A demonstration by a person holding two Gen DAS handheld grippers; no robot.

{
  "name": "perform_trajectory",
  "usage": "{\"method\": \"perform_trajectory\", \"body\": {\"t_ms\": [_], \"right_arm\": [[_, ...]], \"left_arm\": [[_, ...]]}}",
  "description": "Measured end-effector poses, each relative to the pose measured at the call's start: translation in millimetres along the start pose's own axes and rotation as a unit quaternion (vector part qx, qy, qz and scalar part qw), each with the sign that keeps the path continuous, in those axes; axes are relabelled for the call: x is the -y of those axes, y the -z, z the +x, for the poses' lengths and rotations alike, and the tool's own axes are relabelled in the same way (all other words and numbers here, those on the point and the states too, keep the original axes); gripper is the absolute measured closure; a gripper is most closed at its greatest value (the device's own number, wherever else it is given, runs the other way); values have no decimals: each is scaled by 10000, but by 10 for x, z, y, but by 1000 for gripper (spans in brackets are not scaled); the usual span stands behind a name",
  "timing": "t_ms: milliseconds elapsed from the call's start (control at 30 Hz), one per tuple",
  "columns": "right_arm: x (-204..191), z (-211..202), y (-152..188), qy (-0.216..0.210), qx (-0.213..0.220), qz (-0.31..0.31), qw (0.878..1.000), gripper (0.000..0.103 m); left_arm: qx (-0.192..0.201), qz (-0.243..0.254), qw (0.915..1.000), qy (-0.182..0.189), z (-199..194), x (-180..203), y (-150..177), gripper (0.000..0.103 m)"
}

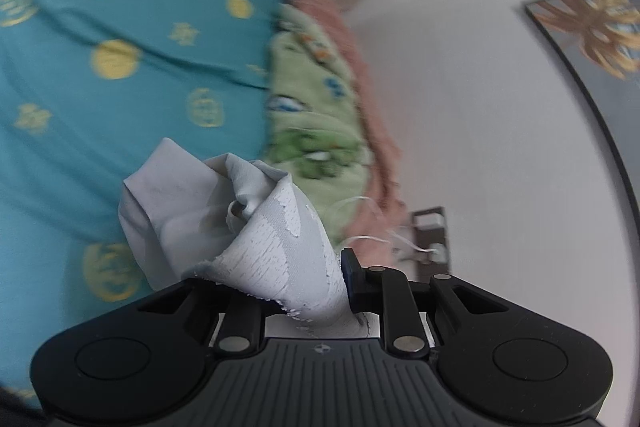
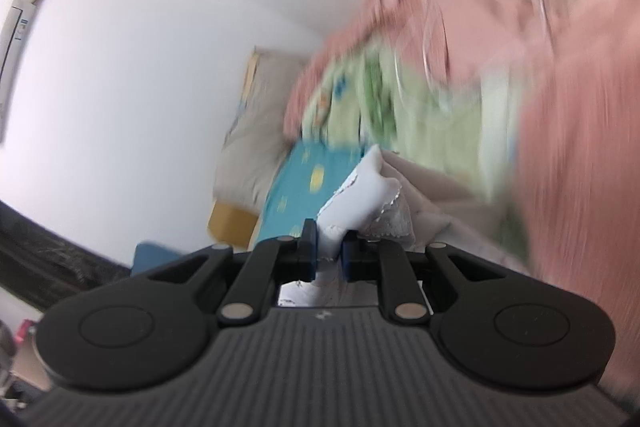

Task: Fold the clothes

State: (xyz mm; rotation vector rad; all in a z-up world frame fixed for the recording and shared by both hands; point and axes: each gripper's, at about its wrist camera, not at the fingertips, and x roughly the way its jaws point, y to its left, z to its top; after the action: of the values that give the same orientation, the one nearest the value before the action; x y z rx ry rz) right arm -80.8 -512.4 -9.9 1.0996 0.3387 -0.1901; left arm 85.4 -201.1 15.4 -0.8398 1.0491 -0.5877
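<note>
A pale grey-white garment (image 1: 248, 227) with a cracked white print and a frayed edge bunches up in the left wrist view, lifted above the teal bedspread (image 1: 120, 67). My left gripper (image 1: 316, 287) is shut on its bunched edge; cloth covers the left finger, and only the right finger (image 1: 352, 275) shows. In the right wrist view the same white garment (image 2: 360, 195) runs up from between the blue pads, and my right gripper (image 2: 328, 253) is shut on a narrow twist of it. A beige part of the cloth (image 2: 432, 195) trails off to the right.
A green patterned blanket (image 1: 316, 99) and a pink fuzzy blanket (image 2: 580, 107) lie heaped at the bed's edge. A beige pillow (image 2: 256, 131) leans on the white wall (image 1: 460, 107). A framed picture (image 1: 600, 39) and an air conditioner (image 2: 12, 39) hang there. Both views are motion-blurred.
</note>
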Motion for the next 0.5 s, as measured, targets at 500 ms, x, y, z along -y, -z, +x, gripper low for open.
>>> {"method": "perform_trajectory", "body": {"t_ms": [500], "right_arm": [[820, -258, -1035, 1328, 1197, -1123, 9775, 88]], "left_arm": [[-618, 1445, 9853, 676, 1544, 925, 723, 75]]}}
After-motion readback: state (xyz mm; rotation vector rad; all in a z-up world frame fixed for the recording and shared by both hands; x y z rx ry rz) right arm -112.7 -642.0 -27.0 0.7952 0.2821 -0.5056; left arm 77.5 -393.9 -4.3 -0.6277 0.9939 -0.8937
